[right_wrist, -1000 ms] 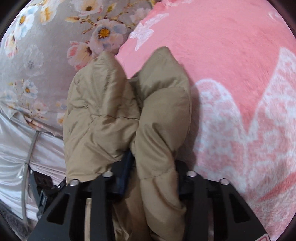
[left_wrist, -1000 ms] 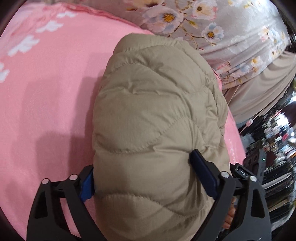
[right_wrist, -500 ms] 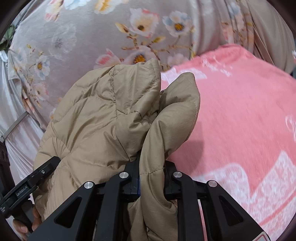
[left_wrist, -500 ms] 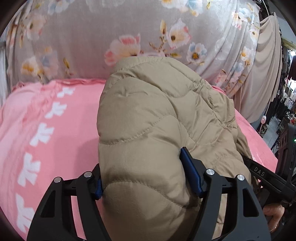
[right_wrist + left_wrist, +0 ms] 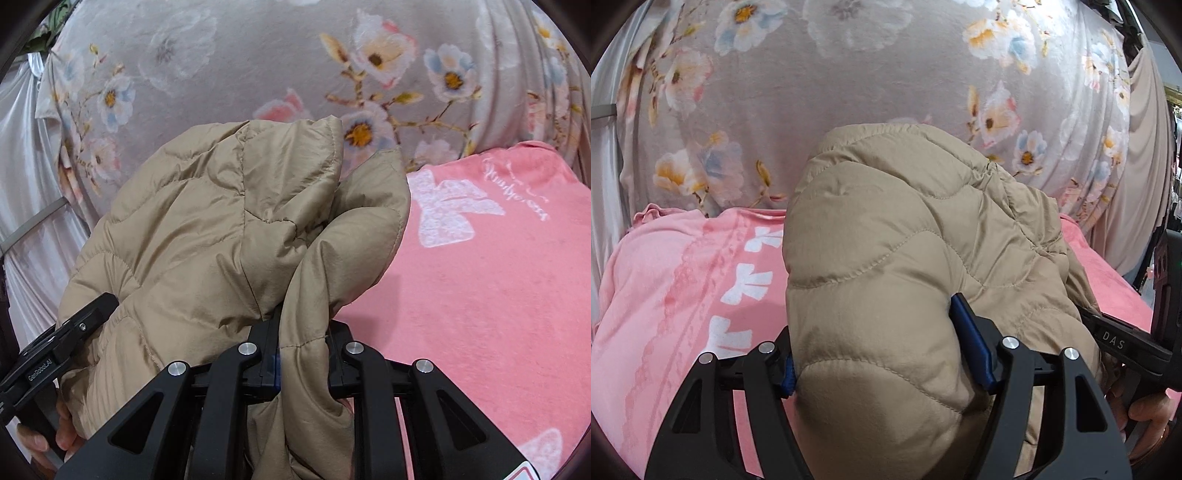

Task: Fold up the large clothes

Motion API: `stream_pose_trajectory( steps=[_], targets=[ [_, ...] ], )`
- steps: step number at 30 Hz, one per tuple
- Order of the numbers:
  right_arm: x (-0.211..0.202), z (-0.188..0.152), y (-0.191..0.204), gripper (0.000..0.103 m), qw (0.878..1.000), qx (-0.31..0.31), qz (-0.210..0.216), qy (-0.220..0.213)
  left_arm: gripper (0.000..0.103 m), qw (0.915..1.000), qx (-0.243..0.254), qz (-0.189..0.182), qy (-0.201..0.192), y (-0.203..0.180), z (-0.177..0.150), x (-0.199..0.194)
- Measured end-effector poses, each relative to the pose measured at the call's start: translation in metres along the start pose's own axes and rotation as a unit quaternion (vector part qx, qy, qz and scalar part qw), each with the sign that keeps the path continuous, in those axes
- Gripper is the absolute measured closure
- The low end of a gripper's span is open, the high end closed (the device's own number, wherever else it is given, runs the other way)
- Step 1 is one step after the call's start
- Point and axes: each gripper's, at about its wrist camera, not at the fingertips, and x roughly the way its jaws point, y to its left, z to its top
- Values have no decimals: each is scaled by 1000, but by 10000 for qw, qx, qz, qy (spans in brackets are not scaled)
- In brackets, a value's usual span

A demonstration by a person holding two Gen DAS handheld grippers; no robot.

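Note:
A beige quilted puffer jacket (image 5: 894, 258) is held up above a pink blanket (image 5: 683, 280). My left gripper (image 5: 882, 354) is shut on a thick bunch of the jacket; its blue pads (image 5: 971, 343) press into the padding on both sides. My right gripper (image 5: 301, 354) is shut on a narrower fold of the same jacket (image 5: 221, 229), which bulges up and to the left of the jaws. Each view shows the other gripper at its edge, the right one in the left wrist view (image 5: 1123, 343) and the left one in the right wrist view (image 5: 62, 343).
The pink blanket (image 5: 480, 280) with white bow prints covers the surface below. A grey floral cloth (image 5: 849, 92) hangs behind it, also in the right wrist view (image 5: 258, 55). A silvery curtain (image 5: 22, 155) hangs at the left, a beige curtain (image 5: 1145, 166) at the right.
Both grippers have lifted and tilted up with the jacket. The views swung from the pink blanket toward the floral cloth behind. Both grips hold.

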Motion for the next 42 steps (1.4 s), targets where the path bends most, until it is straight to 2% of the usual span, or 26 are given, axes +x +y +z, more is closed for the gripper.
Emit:
stream_pose_trajectory(
  steps=[8, 13, 18, 22, 25, 26, 27, 29, 34, 35, 36, 39, 42],
  targets=[
    [83, -19, 14, 87, 9985, -92, 7, 536, 36, 9992, -87, 240, 297, 51, -31, 61],
    [106, -29, 17, 87, 9969, -218, -54, 751, 35, 9984, -235, 307, 424, 69, -49, 79],
    [123, -44, 11, 85, 9951, -240, -207, 941, 32, 9979, -249, 372, 469, 70, -59, 84],
    [126, -51, 6, 82, 9945, -257, -248, 986, 28, 9975, -230, 443, 493, 69, -62, 87],
    [124, -53, 3, 74, 9945, -252, -249, 986, 20, 9965, -277, 591, 523, 70, -63, 86],
    [122, -54, 2, 70, 9946, -244, -262, 977, 17, 9958, -271, 695, 524, 69, -63, 85],
    [118, -54, 0, 62, 9945, -230, -292, 979, 13, 9947, -227, 859, 527, 68, -63, 83],
    [108, -53, -5, 52, 9943, -192, -395, 969, 13, 9931, -133, 1015, 573, 64, -64, 78],
    [59, -46, -14, 52, 9953, -160, -541, 781, 13, 9875, -148, 1325, 843, 60, -58, 54],
    [46, -43, -11, 55, 9953, -236, -588, 734, 13, 9857, -189, 1411, 905, 58, -55, 46],
    [34, -40, -5, 66, 9952, -378, -602, 677, 14, 9847, -231, 1468, 913, 57, -50, 37],
    [13, -29, 25, 86, 9926, -869, -652, 542, 14, 9839, -297, 1569, 801, 47, -28, 14],
    [12, -18, 54, 92, 9917, -1080, -422, 561, 14, 9836, -369, 1586, 769, 37, -4, 4]
  ],
)
